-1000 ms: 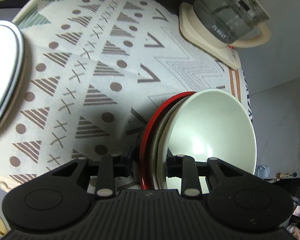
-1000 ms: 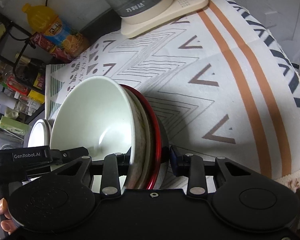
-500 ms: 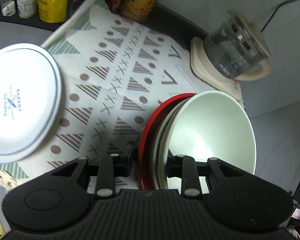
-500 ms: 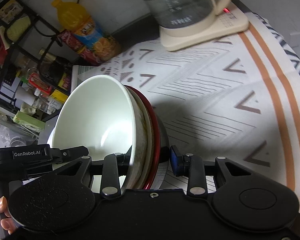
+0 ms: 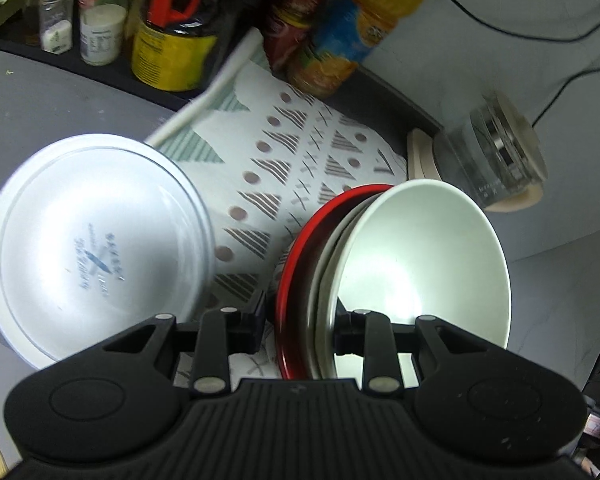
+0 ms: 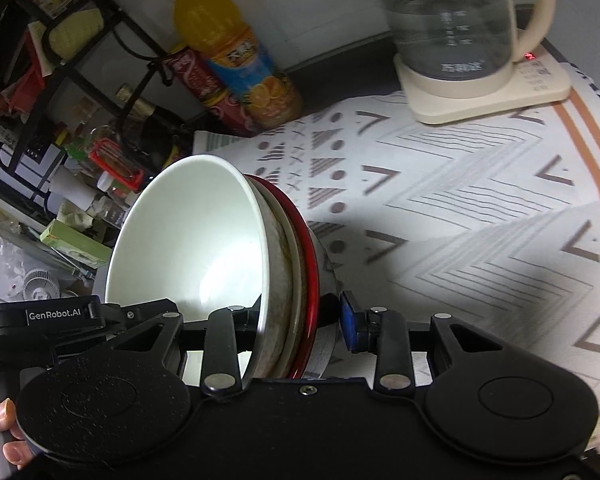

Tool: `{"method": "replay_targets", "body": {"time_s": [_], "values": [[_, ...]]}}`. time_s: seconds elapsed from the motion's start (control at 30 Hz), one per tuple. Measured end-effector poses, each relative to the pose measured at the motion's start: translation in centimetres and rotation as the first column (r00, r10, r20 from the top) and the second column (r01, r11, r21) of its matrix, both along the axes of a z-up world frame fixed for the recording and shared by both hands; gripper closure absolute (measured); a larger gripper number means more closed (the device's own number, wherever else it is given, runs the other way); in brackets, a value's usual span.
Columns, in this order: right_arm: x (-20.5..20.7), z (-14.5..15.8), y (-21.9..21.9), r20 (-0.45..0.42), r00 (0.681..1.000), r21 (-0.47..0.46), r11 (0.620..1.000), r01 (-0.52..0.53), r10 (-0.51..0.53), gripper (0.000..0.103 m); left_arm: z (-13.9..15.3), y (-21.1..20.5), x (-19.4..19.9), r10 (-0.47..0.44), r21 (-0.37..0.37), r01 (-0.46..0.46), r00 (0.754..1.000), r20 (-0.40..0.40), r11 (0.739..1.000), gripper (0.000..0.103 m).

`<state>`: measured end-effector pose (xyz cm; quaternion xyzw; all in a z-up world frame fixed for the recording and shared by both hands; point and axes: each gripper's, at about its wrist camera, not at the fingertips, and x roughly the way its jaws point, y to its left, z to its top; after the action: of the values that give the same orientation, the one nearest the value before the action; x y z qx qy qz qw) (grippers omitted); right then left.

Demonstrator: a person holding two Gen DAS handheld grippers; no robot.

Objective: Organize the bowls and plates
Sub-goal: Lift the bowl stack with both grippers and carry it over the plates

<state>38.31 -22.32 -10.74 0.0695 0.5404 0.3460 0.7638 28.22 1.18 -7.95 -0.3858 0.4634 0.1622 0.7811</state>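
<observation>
A nested stack of bowls [image 5: 416, 264], pale green inside a beige one inside a red-rimmed one, hangs in the air between both grippers. My left gripper [image 5: 300, 332] is shut on the stack's rims from one side. My right gripper [image 6: 296, 320] is shut on the same stack [image 6: 196, 248] from the opposite side. A white plate [image 5: 88, 240] lies on the patterned tablecloth [image 5: 284, 168] to the left of the stack in the left wrist view.
A glass kettle [image 6: 456, 20] on a cream base [image 6: 488, 92] stands at the table's back right. An orange juice bottle [image 6: 236, 56], a red packet [image 6: 204, 84] and jars on a shelf [image 5: 100, 28] line the back left.
Both grippers have lifted the bowl stack and tilted up, so the table dropped away. The white plate, the bottle and the shelf jars came into fuller view.
</observation>
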Motion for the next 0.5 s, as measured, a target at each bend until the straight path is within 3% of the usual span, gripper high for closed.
{"method": "replay_targets", "body": {"time_s": [0.5], "values": [[-3.3,1.1,7.1,0.036,0.999,-0.004,1.0,0.02,-0.02,0.07,1.2,8.0,-2.5,0.003,-0.01,-0.002,0.999,0.046,1.0,0.074]]}}
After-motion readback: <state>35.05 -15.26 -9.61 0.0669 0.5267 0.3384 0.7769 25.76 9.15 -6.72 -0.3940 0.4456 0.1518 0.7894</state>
